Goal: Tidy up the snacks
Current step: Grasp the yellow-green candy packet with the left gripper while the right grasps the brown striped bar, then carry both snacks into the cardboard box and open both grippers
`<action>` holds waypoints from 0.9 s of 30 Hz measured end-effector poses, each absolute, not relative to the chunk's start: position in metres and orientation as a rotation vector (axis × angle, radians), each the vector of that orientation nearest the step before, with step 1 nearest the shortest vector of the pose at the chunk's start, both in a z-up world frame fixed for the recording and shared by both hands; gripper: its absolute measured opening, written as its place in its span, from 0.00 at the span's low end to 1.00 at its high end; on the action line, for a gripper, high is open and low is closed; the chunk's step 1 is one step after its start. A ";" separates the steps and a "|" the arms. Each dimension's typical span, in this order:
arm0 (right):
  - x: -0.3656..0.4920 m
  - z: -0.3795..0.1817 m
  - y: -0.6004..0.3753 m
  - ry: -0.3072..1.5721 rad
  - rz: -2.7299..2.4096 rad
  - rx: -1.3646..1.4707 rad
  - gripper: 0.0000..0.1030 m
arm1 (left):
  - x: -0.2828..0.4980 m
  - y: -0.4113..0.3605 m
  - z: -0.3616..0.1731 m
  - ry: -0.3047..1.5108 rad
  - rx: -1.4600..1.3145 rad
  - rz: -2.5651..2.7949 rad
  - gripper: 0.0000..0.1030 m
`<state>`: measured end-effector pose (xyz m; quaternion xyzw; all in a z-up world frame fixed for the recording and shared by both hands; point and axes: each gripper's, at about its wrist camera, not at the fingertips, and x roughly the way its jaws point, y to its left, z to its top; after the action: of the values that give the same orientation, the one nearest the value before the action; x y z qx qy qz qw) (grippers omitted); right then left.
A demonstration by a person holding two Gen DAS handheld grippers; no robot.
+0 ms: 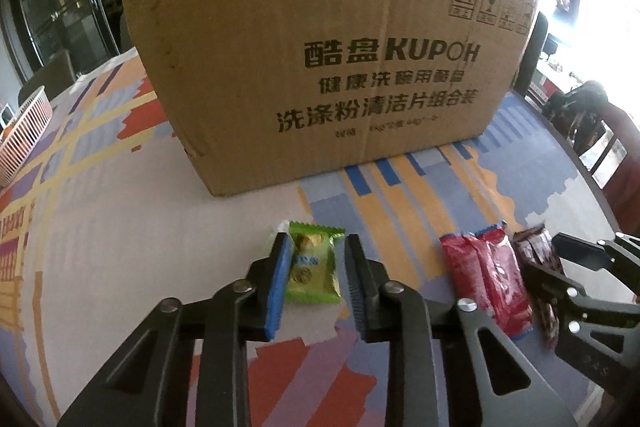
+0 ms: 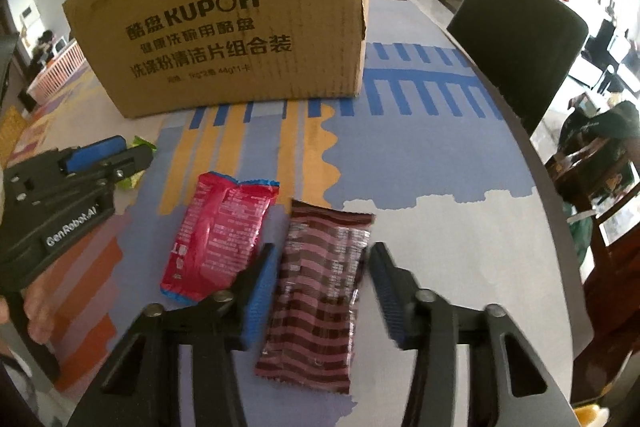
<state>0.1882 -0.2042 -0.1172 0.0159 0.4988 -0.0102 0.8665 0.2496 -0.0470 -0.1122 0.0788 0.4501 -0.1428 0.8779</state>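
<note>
left gripper [image 1: 316,267] straddles the green snack [image 1: 314,269], jaws apart, pads not clamping. right gripper [image 2: 324,279] hangs wide open around the striped brown packet [image 2: 320,291]

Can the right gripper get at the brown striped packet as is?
Probably yes. The right gripper is open and its fingers straddle the brown striped packet, which lies flat on the table; the red packet sits beside it, apparently clear.
</note>
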 end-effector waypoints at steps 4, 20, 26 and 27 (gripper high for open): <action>0.186 -0.116 -0.207 1.041 -0.011 0.056 0.40 | 0.242 -0.049 -0.114 0.965 0.143 -0.323 0.24; 0.187 -0.115 -0.214 1.027 0.047 0.090 0.33 | 0.235 -0.056 -0.108 0.962 0.146 -0.312 0.20; 0.181 -0.102 -0.211 0.998 0.066 0.086 0.33 | 0.220 -0.049 -0.093 0.942 0.105 -0.315 0.20; 0.180 -0.100 -0.211 0.994 0.069 0.089 0.33 | 0.217 -0.048 -0.089 0.935 0.100 -0.316 0.20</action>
<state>0.1803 -0.2106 -0.0999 0.0426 0.4767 0.0331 0.8774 0.2168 -0.0478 -0.0891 0.0482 0.4485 -0.1517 0.8795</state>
